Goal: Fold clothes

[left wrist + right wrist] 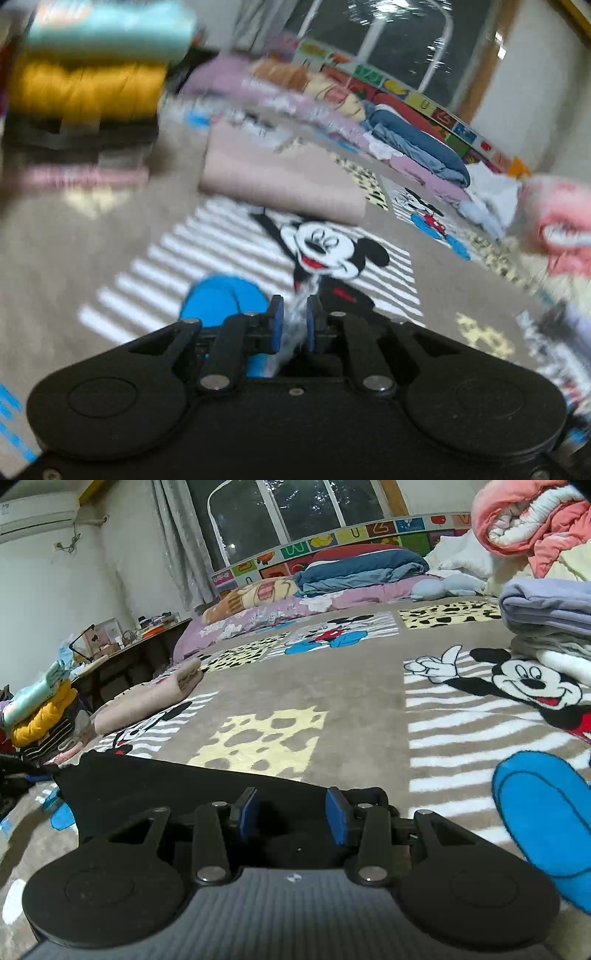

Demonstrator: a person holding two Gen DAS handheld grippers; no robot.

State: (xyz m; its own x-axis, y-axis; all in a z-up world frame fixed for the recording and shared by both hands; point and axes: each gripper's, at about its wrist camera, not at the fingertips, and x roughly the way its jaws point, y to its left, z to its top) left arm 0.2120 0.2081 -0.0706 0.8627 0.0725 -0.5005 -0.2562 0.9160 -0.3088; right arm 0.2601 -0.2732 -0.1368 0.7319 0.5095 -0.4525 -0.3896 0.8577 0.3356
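A black garment [147, 786] lies flat on the Mickey Mouse blanket [332, 701], its edge running across the lower left of the right wrist view. My right gripper [291, 816] rests over that edge, blue pads apart and pressing on nothing. In the blurred left wrist view, my left gripper [294, 321] is raised over the blanket [110, 229], its pads nearly together on a thin pale grey piece of material [295, 317]. What that material belongs to is too blurred to tell.
A folded beige-pink cloth [147, 698] lies further up the bed. A stack of folded clothes [40, 716] stands at the left edge. Lavender folded items [546, 605] and a coral heap [528, 520] sit at the right. A blue quilt [362, 568] lies by the window.
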